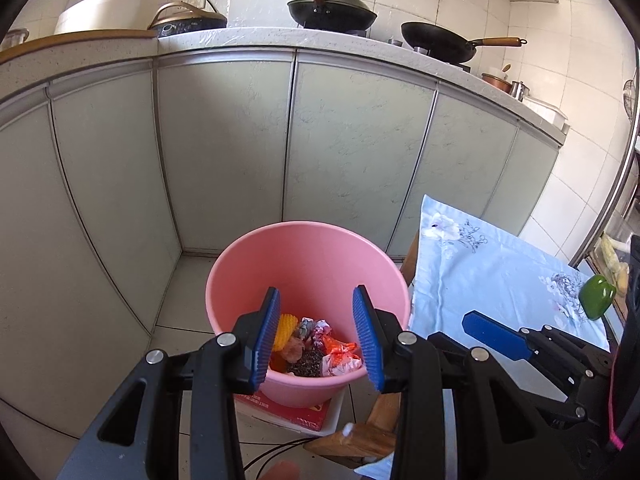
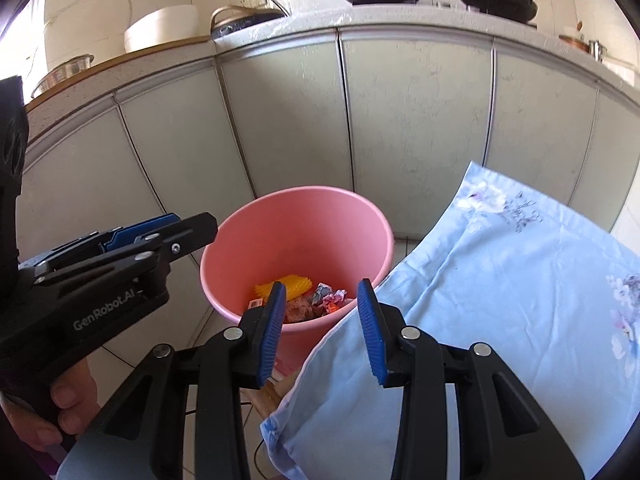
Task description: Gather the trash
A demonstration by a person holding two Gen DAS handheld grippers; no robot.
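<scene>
Both claws hang tilted down above the pink bucket [image 1: 308, 264]. The left gripper [image 1: 316, 336] stands open with nothing between its pads, and the right gripper [image 2: 322, 328] is open and empty too. A hand [image 2: 66, 404] grips the left tool's handle. Down in the bucket lies the trash [image 1: 316, 348]: yellow foam netting, crumpled wrappers, dark crumbs. The bucket sits on the tiled floor before pale cupboard doors [image 1: 224, 152]. On its right, a blue flowered cloth [image 2: 500, 280] covers a table; two black woks [image 1: 332, 10] rest on the far counter.
</scene>
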